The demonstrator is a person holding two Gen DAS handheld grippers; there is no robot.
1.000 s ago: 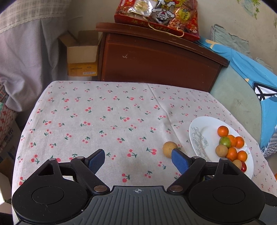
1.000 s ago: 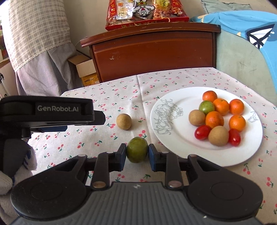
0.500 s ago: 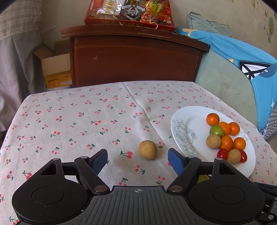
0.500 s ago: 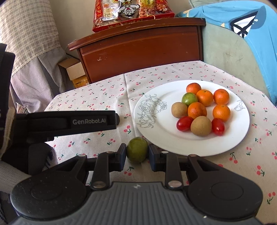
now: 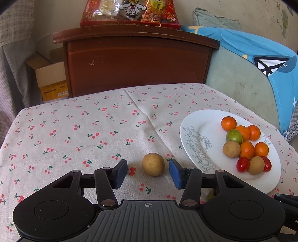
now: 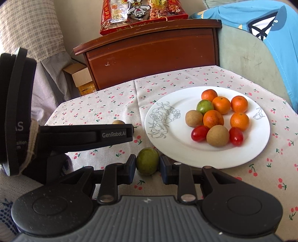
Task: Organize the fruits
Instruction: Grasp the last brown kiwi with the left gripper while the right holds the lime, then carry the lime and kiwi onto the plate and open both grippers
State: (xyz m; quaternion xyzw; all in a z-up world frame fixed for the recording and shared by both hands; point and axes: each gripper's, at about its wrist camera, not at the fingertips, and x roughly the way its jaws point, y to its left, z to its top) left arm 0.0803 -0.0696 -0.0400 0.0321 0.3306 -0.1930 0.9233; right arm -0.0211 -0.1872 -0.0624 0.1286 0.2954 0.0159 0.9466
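Note:
A white plate (image 5: 197, 130) (image 6: 257, 149) on the right of the cherry-print cloth holds several oranges, a green fruit, two brown fruits and two red tomatoes. A loose brown fruit (image 5: 153, 164) lies on the cloth left of the plate. My left gripper (image 5: 148, 173) is open with the brown fruit between its blue pads, not touching. In the right wrist view only the brown fruit's top (image 6: 118, 122) shows behind the left gripper's body. My right gripper (image 6: 147, 165) is shut on a dark green fruit (image 6: 147, 163), just in front of the plate's near rim.
A brown wooden cabinet (image 5: 137, 61) with a red snack bag (image 5: 130, 13) on top stands behind the table. A cardboard box (image 5: 50, 78) sits at its left. A green chair with blue cloth (image 5: 260, 74) is at the right. The left gripper's body (image 6: 74, 135) crosses the right wrist view.
My left gripper has swung right and moved forward, so the brown fruit now sits between its pads. My right gripper has carried the green fruit closer to the plate's rim.

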